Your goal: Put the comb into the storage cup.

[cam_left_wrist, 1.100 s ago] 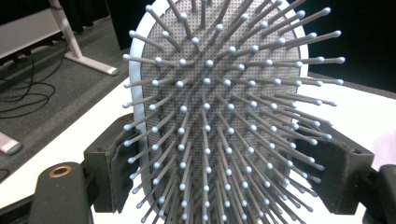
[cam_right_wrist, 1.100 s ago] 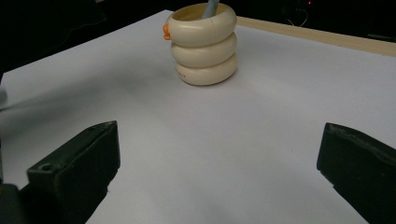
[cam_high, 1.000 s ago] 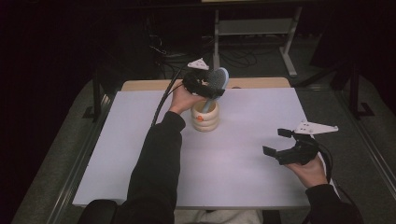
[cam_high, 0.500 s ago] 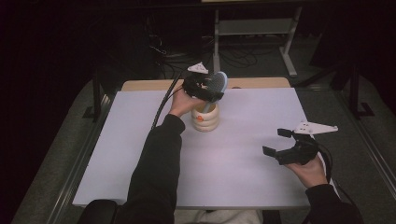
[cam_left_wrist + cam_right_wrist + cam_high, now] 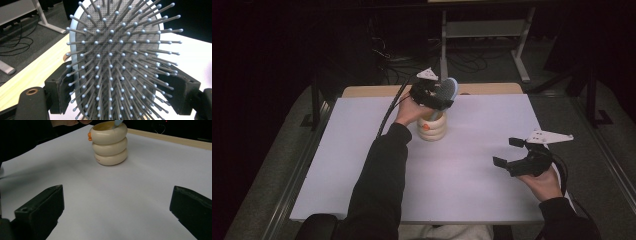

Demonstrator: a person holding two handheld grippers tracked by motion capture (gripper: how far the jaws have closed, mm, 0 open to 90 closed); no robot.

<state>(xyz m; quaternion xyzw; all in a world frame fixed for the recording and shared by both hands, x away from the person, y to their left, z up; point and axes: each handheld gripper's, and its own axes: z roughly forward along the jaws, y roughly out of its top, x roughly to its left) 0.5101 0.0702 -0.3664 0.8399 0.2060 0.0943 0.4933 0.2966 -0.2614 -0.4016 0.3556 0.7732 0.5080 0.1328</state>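
A light-blue hairbrush with grey ball-tipped bristles stands handle-down in a cream ribbed cup with an orange spot. My left gripper is shut on the brush head just above the cup; in the left gripper view both black jaws press the sides of the head. The cup sits at the far middle of the white table, and the brush handle dips into its mouth. My right gripper hovers open over the table's right side, well away from the cup, with nothing between its jaws.
The white table top has a wooden strip along its far edge. Beyond it are a dark floor with cables and a grey stand. A black cable trails from the left gripper.
The left gripper with the brush has shifted slightly over the cup. The right gripper has stayed put.
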